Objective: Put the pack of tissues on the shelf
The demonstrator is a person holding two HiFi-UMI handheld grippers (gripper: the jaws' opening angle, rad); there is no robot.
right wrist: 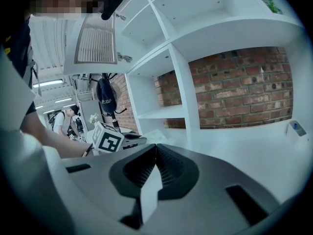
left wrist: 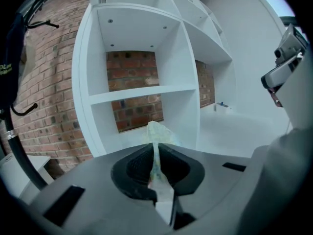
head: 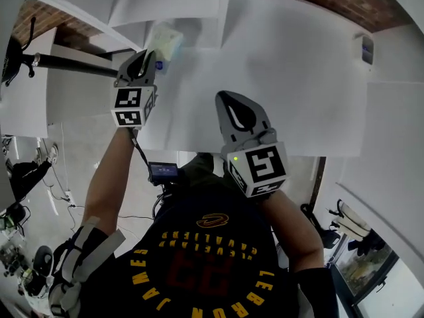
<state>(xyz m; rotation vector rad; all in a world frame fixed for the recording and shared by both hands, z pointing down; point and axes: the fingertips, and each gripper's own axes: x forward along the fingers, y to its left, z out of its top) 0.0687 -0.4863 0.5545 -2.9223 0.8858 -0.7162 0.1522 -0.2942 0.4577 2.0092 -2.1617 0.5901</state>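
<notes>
The pack of tissues (head: 165, 42) is a pale, soft packet. My left gripper (head: 141, 63) is shut on its edge and holds it up toward the white shelf unit (head: 173, 5). In the left gripper view the packet (left wrist: 156, 133) sticks out past the pinched jaws (left wrist: 155, 150), in front of the open shelf compartments (left wrist: 142, 89) backed by brick. My right gripper (head: 236, 108) hangs lower and to the right, shut with nothing in it. In the right gripper view its jaws (right wrist: 155, 152) meet, and the left gripper's marker cube (right wrist: 107, 140) shows to their left.
A broad white counter surface (head: 298, 78) spreads to the right of the shelf unit, with a small object (head: 364, 49) at its far end. A black pole (head: 69, 64) runs in from the left. Brick wall (right wrist: 244, 92) backs the shelves. A person (right wrist: 63, 121) stands far off at the left.
</notes>
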